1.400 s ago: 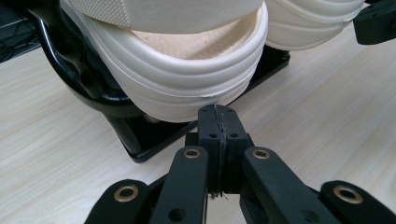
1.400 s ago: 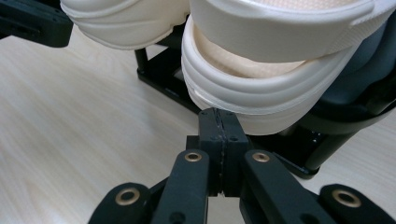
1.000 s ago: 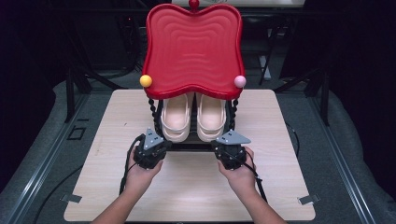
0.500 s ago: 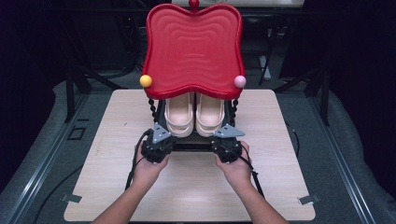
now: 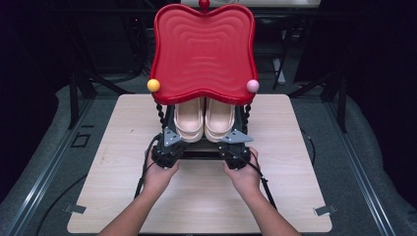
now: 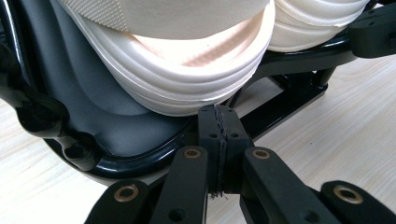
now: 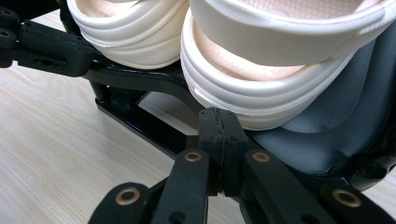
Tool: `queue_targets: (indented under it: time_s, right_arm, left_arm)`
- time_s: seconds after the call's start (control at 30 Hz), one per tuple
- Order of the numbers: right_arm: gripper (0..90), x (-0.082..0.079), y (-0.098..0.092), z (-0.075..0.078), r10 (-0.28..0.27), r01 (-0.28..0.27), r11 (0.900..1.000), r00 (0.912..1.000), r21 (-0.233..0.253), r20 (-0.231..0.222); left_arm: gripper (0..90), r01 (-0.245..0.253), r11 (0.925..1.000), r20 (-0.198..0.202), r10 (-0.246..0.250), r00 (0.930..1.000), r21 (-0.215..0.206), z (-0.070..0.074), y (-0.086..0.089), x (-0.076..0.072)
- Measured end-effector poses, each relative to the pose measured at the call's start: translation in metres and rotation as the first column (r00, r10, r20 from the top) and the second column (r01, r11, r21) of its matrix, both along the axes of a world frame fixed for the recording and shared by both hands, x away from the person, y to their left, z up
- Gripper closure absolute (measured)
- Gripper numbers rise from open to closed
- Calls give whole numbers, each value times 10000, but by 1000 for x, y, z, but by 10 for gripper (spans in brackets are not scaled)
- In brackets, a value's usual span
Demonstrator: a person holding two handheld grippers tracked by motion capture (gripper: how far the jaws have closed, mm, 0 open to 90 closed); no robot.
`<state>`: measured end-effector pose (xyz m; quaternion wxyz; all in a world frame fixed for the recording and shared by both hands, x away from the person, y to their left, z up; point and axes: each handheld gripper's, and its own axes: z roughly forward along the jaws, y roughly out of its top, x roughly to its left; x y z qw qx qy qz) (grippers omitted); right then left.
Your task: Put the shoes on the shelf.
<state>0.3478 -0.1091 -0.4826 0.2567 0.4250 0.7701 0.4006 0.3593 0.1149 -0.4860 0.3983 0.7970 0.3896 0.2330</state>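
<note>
A pair of cream sandals stands on the black lower shelf [image 6: 116, 121] of a rack with a red wavy top [image 5: 204, 49]. The left sandal [image 5: 189, 120] and the right sandal [image 5: 219, 120] have their heels toward me. My left gripper [image 5: 169, 145] is shut, its tips [image 6: 219, 114] just under the left sandal's heel [image 6: 187, 70], at the shelf's front rim. My right gripper [image 5: 235, 145] is shut too, its tips [image 7: 219, 116] right below the right sandal's heel [image 7: 261, 84]. Nothing is held between either pair of jaws.
The rack stands at the middle back of a light wooden table [image 5: 123, 147]. A yellow ball [image 5: 154, 85] and a pink ball [image 5: 253, 86] sit on the red top's front corners, over beaded black posts. Black crossbars [image 7: 140, 116] run under the shelf. Dark floor surrounds the table.
Both hands have pushed the grippers forward toward the rack, from the table in front of it up to the sandals' heels. Both grippers stayed shut.
</note>
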Motion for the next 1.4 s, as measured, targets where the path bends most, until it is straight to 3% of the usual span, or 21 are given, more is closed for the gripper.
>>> queue_targets:
  time_s: [0.1,0.37,0.77,1.0,1.1,1.4]
  right_arm:
    - [879,-1,0,-1,14,-15,9999,10000,119,31]
    - [875,-12,-8,1,105,-102,9999,9996,-113,245]
    - [811,-31,-30,8,77,-83,9998,9994,204,324]
    - [706,-50,-44,5,170,-173,9998,9996,118,246]
    - [612,-57,-49,1,132,-137,9997,9997,221,227]
    - [513,-66,-69,-16,165,-168,9987,9998,481,73]
  left_arm:
    - [900,2,10000,38,-1,10000,-42,0,1,-1]
    - [898,197,9995,289,-190,9994,-238,3,11,-14]
    - [838,361,9967,444,-330,9985,-725,9,36,-37]
    - [724,479,9948,322,-452,9985,-900,-1,53,-57]
    - [646,333,9938,255,-307,9992,-1057,-8,63,-63]
    - [480,-287,9886,-231,255,9994,-1476,-28,95,-74]
